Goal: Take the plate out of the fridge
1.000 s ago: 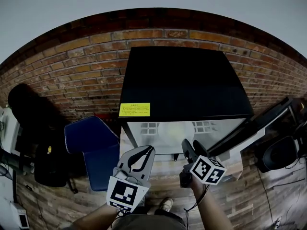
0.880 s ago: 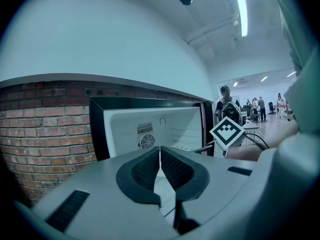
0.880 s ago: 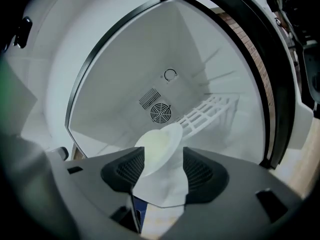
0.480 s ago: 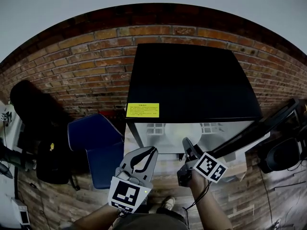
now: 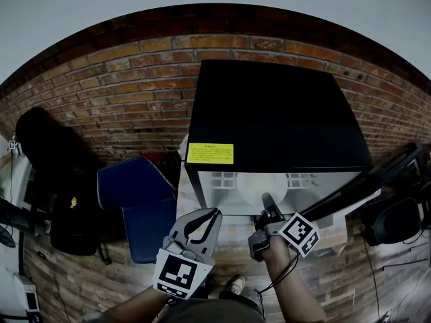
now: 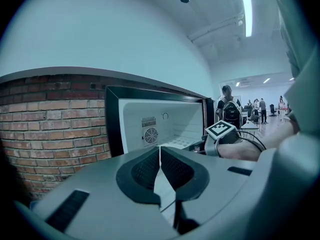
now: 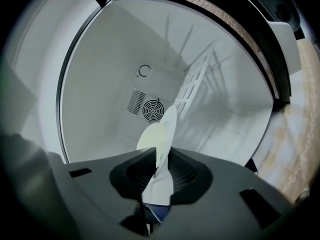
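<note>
In the head view, the plate (image 5: 261, 187) is seen lying on the wire shelf (image 5: 214, 180) inside the open fridge (image 5: 276, 113), about midway across the fridge's mouth and near its front edge. The right gripper (image 5: 268, 200) is reached into the fridge's mouth, and its jaws are narrowed onto the plate's near rim. The left gripper (image 5: 214, 214) is held outside the fridge, before its left front corner and well apart from the plate. The fridge door (image 5: 377, 180) is swung wide to the fridge's right, a blue chair (image 5: 135, 197) stands just left of the fridge, and a brick wall (image 5: 114, 93) runs behind it. In the left gripper view, that gripper's jaws are seen pressed together at their tips with nothing between them, and the fridge's white interior lies ahead, a fan grille (image 6: 151, 135) set in its back wall. In the right gripper view, the plate's rim is seen clamped between the two jaws, the rest of the plate reaching on toward the fridge's back wall. The fridge's white side walls are well apart from the plate. A second ago the right gripper's jaws were spread wide just short of the fridge's mouth. They have just been closing, and the rim is now caught between them. The left gripper is found in much the same place before the fridge.
</note>
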